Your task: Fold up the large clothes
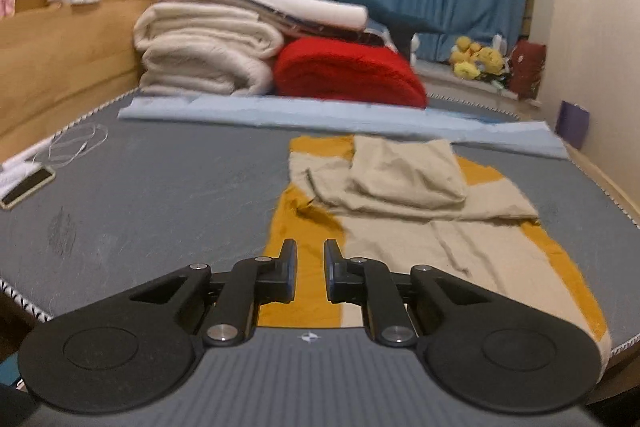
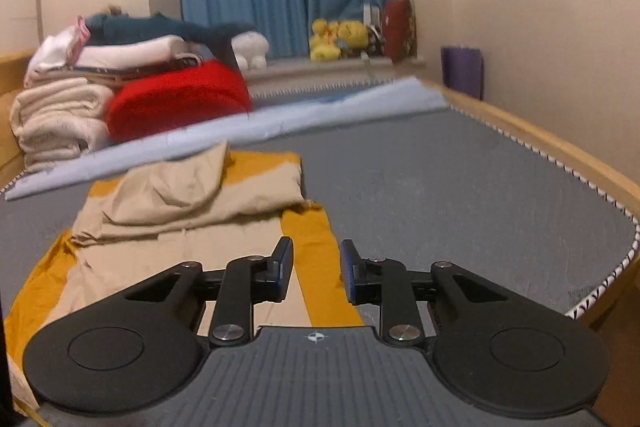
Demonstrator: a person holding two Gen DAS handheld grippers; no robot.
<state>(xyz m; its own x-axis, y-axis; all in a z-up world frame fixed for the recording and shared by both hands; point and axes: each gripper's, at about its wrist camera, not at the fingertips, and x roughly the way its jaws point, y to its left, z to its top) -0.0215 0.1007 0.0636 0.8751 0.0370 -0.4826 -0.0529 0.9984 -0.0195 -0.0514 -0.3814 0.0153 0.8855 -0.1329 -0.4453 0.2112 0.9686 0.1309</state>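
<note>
Nearest, the left gripper (image 1: 310,269) and right gripper (image 2: 316,269) are held spread and empty over the near edge of the grey mattress (image 1: 160,195), apparently for grasping the part-folded mustard-and-beige cloth garment (image 1: 400,211) laid mid-mattress.

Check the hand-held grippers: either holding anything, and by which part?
Nothing held. Left hand-held gripper and right hand-held gripper are both open, above the near end of the mustard-and-beige garment.
</note>
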